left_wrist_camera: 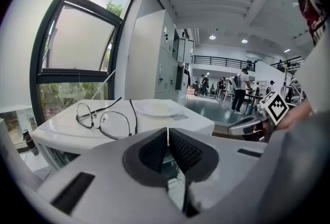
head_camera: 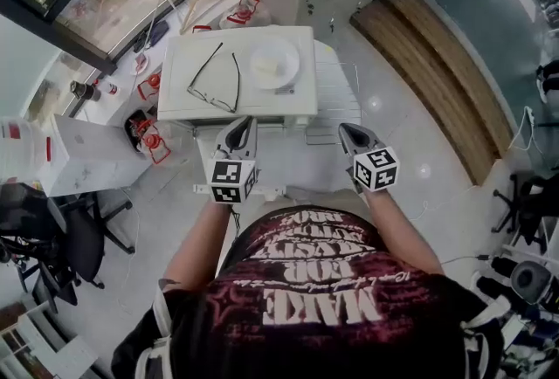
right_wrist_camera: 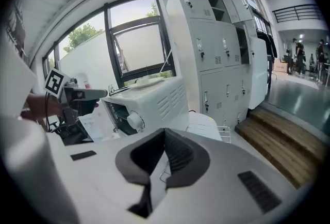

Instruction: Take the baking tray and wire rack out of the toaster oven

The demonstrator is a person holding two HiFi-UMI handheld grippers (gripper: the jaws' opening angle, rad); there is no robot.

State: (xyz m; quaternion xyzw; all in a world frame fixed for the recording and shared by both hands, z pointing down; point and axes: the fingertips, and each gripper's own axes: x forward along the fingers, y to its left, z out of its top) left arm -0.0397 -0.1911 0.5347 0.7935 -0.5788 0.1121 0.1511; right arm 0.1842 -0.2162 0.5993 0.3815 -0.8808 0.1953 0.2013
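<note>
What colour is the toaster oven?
The toaster oven is white all over. It shows best in the right gripper view.

The left gripper [left_wrist_camera: 168,136] has its jaws pressed together, nothing between them. Beyond them a white toaster oven [left_wrist_camera: 56,132] carries eyeglasses [left_wrist_camera: 105,121] and a white plate [left_wrist_camera: 157,108] on top — the right gripper [left_wrist_camera: 246,126] hangs off to the right.

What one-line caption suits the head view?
Left gripper and right gripper, both shut, face a white toaster oven topped with black-framed glasses and a round white plate.
</note>
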